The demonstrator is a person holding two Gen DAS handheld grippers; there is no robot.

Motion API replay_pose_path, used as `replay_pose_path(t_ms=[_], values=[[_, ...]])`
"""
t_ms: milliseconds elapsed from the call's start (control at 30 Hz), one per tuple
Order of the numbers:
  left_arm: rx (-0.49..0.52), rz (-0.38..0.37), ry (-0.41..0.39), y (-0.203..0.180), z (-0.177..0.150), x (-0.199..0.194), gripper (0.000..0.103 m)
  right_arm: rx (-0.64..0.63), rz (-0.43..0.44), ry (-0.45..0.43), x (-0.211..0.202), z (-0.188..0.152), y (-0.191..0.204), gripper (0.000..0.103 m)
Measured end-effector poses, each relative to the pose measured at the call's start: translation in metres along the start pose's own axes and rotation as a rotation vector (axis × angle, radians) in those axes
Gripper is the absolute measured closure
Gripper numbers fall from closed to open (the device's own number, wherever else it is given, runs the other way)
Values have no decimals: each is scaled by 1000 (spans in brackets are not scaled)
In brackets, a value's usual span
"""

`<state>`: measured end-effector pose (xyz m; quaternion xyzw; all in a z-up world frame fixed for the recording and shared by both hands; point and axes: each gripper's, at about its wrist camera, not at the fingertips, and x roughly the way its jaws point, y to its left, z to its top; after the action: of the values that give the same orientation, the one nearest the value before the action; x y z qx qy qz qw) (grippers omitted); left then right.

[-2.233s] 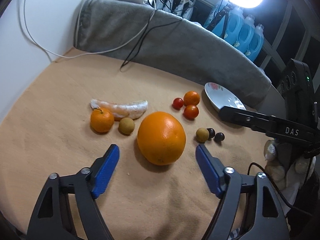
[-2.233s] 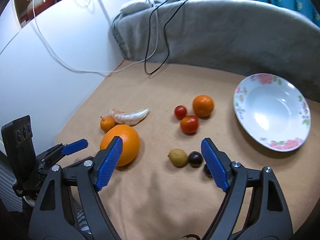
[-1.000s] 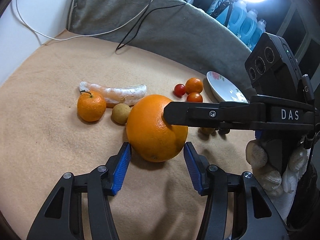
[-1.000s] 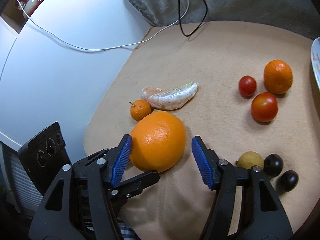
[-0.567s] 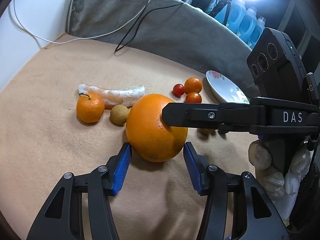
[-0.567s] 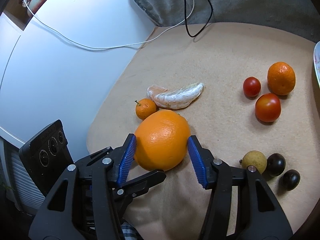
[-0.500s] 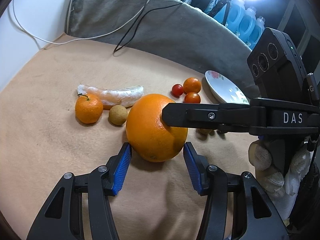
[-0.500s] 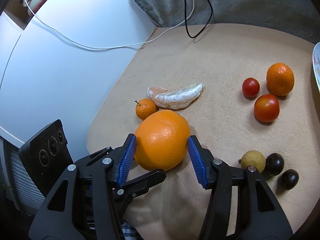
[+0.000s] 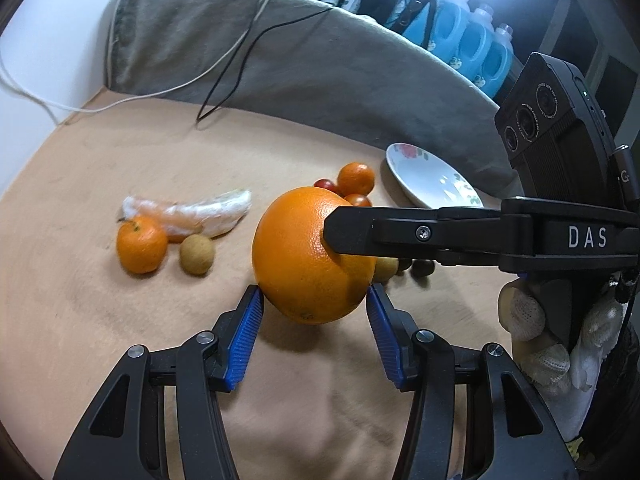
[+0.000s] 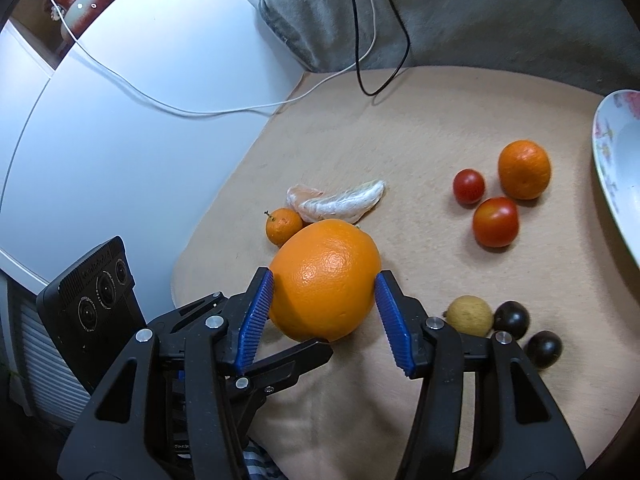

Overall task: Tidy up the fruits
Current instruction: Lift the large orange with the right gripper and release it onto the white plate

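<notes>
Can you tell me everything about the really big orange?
The big orange is round, bright orange, with dimpled, shiny peel and a small navel spot on its underside. It is much larger than the fruits nearby. Both grippers clamp it at once: the right gripper presses blue ribbed fingers on two sides, and the left gripper pinches it lower down. It seems lifted just off the tan cloth.

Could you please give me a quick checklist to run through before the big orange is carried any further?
1. Left tongs pads against the big orange: ok.
2. Right tongs pads against it from both sides: ok.
3. Orange clear of the cloth: cannot tell.
4. Plate has bare space: ok.
5. Way to the plate free: not ok, small tomatoes and a mandarin lie before it.
6. Black cable away from both tongs: ok.
</notes>
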<state>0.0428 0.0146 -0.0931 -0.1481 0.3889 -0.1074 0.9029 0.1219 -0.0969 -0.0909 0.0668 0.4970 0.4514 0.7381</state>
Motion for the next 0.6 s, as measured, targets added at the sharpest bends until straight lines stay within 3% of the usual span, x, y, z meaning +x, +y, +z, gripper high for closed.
replay_pose_path(t_ms=[600], values=[[107,-78,-17,-54,34,31,51,38,-62,-115,-67,7,-41,47]])
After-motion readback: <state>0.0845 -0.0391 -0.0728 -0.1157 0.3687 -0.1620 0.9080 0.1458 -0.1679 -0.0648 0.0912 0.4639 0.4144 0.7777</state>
